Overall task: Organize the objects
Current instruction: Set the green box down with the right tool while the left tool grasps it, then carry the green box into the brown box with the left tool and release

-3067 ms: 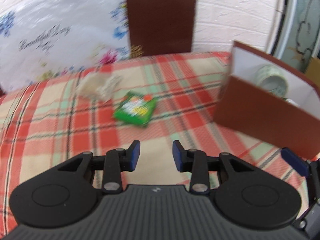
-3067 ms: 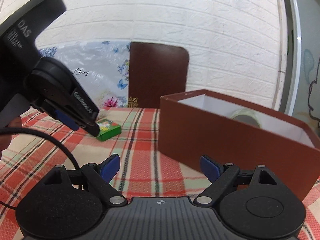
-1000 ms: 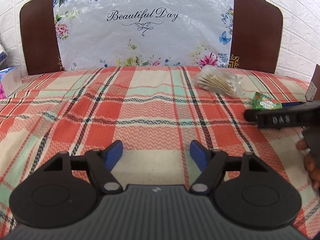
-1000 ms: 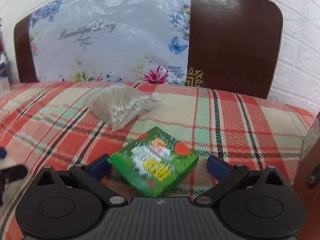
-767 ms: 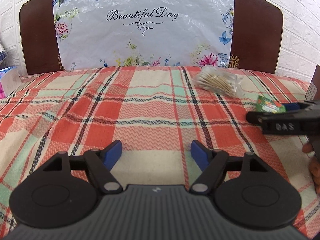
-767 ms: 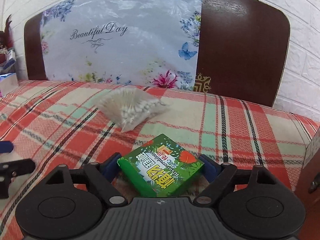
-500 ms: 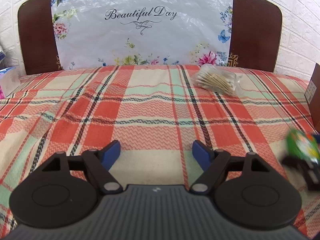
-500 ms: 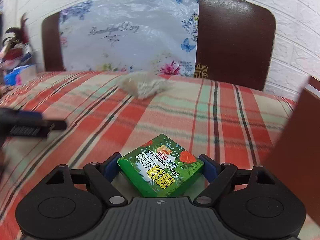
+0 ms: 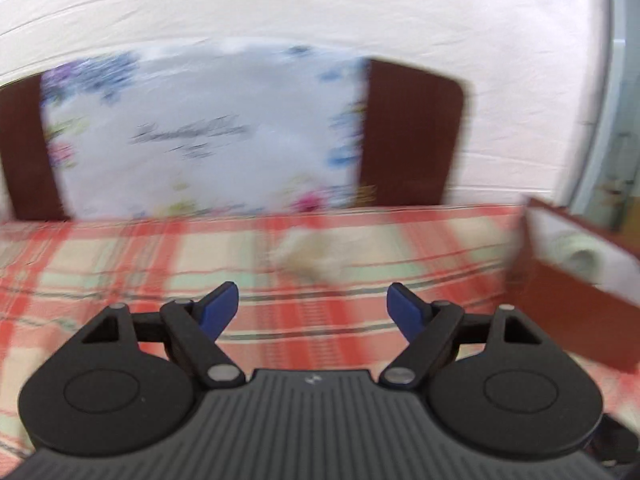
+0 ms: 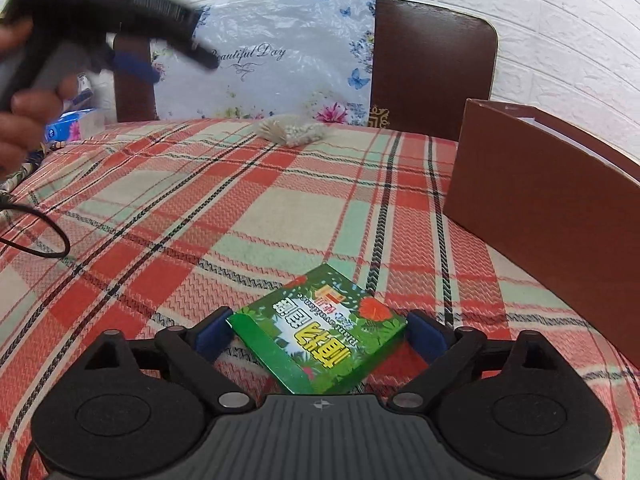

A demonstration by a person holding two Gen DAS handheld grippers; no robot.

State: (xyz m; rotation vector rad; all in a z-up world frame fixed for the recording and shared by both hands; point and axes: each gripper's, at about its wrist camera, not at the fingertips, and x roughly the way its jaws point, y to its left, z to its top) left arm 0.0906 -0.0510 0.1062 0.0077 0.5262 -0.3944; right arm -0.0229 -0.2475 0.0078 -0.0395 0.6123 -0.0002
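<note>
**Meanwhile: green box between the right jaws, brown box close by**

Broadly, a red, cream and green plaid cloth [image 10: 280,184] covers the whole surface, with a dark wooden headboard [image 10: 434,76] and a flowered plastic sheet [image 10: 276,64] behind it. At the right edge stands the open brown box [image 10: 552,200], its tall near wall rising between the right gripper [image 10: 319,334] and the white interior; the left wrist view shows a pale roll [image 9: 576,256] inside. The left gripper [image 9: 312,308], blurred, hangs with its jaws wide and nothing in them. A small bag of cotton swabs [image 10: 294,131] lies far back near the sheet. The green box [image 10: 320,340] sits tilted between the right gripper's blue pads; its jaws have just been opening, and whether the pads still press it I cannot tell.
</note>
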